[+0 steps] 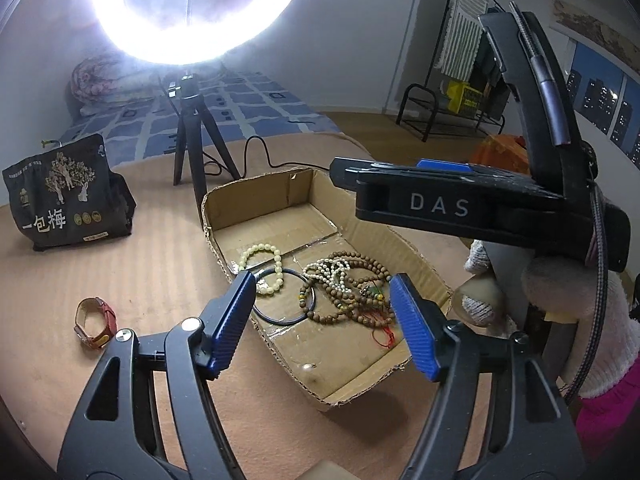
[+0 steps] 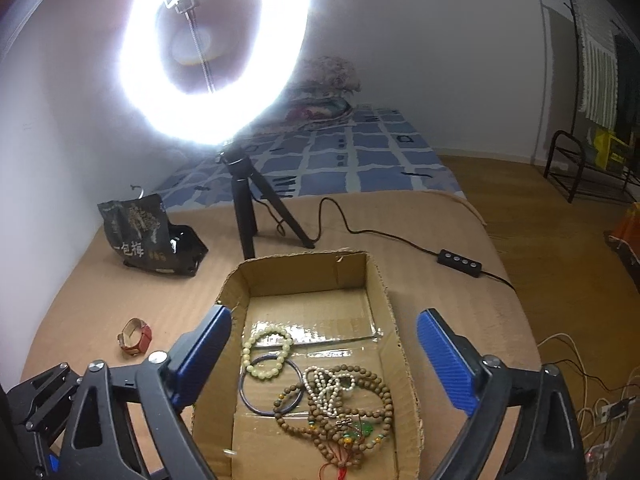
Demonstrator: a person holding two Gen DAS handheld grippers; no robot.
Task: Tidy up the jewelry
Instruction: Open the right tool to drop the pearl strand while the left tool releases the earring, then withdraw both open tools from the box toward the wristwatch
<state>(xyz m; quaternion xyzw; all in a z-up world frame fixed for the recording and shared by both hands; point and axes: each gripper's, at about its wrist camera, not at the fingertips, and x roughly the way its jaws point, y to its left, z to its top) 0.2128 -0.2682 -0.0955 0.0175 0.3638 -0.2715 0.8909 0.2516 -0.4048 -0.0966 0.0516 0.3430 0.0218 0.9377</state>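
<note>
**A:** Where does the jewelry lie?

**B:** In the shallow open brown cardboard box (image 1: 224,216) (image 2: 404,368), straight ahead of both tongs. A pale cream beaded bracelet (image 1: 262,268) (image 2: 266,354) lies toward the left finger of each, overlapping a thin dark blue bangle ring (image 1: 286,298) (image 2: 270,386). Toward the right fingers sits a tangled heap of long brown wooden bead strands (image 1: 352,292) (image 2: 352,412), with a small white pearl-like bead string (image 1: 332,274) (image 2: 328,388) on top and red cord and green beads at its near edge.

**A:** Anything outside the box?

**B:** A red and tan leather watch strap (image 1: 96,322) (image 2: 135,337), curled into a loop, lies on the tan corrugated mat (image 1: 120,272) (image 2: 140,292), well to the left of both tongs and apart from the box.

**A:** And the tongs themselves?

**B:** The left gripper (image 1: 322,326) hangs above the box's near half, blue ribbed pads spread wide and nothing between them. The right gripper (image 2: 324,364) is likewise splayed and carrying nothing, its fingers straddling the box walls in its own view. In the left view it shows as a black body up to the right, held by a white-gloved hand (image 1: 560,292).

**A:** Further out?

**B:** Beyond the box stands a black tripod (image 1: 196,148) (image 2: 250,204) with a glaring white ring light (image 1: 196,12) (image 2: 212,52). Far left of the tongs stands a black snack bag printed with trees (image 1: 68,192) (image 2: 148,236).
</note>
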